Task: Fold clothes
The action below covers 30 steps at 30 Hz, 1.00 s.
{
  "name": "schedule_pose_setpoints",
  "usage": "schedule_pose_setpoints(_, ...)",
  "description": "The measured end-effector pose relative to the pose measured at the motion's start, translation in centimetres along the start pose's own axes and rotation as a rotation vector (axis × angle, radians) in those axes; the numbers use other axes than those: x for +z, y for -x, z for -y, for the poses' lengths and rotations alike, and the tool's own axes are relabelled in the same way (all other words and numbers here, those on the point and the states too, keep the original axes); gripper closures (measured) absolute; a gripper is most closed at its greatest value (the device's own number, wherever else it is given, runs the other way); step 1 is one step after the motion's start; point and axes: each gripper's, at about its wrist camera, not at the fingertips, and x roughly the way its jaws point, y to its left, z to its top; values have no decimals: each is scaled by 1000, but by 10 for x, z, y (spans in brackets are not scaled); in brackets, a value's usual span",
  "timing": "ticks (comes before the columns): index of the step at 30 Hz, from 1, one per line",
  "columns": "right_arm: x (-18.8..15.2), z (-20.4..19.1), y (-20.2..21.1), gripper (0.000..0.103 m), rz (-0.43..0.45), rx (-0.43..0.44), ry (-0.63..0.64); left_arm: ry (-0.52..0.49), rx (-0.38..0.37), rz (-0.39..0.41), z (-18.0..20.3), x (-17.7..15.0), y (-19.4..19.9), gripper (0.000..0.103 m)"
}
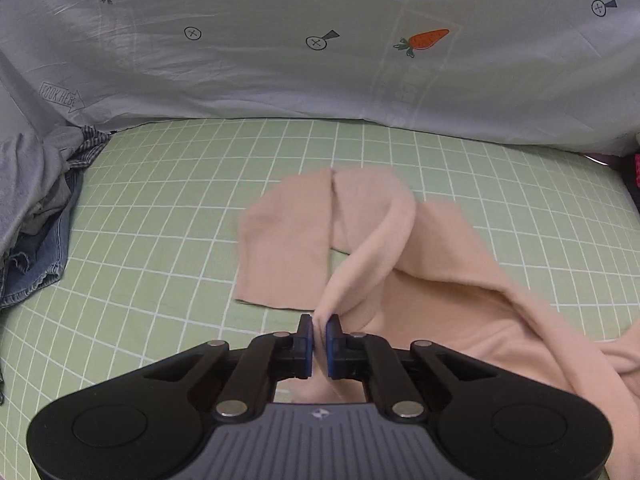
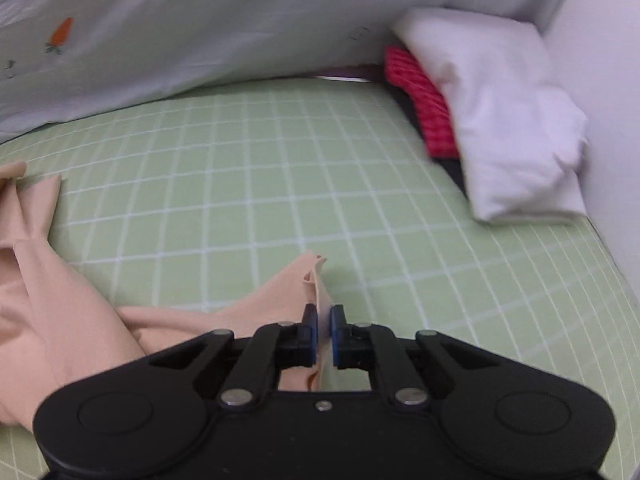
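A peach-coloured garment [image 1: 288,248] lies partly spread on the green checked bed sheet [image 1: 160,208]. My left gripper [image 1: 319,326] is shut on a raised fold of it, with cloth draping away to the right. In the right wrist view my right gripper [image 2: 324,318] is shut on another edge of the same peach garment [image 2: 72,308], a corner of which sticks up past the blue pads. The rest of the cloth trails off to the left of that view.
A pale quilt with carrot prints [image 1: 320,60] runs along the far side of the bed. A pile of grey and denim clothes [image 1: 36,220] lies at the left. A white pillow [image 2: 504,120] and a red cloth [image 2: 428,100] lie at the right by the wall.
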Motion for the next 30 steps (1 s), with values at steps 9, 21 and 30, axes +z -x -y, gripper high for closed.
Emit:
schedule_pose_setpoints(9, -21, 38, 32, 34, 18, -129, -88, 76, 1, -88, -15, -42, 8, 85)
schedule_pose_setpoints(21, 18, -46, -2, 0, 13, 102, 184, 179, -50, -115, -24, -30, -7, 35)
schedule_pose_setpoints(30, 36, -85, -46, 88, -41, 206, 285, 187, -48, -203, -30, -24, -43, 88)
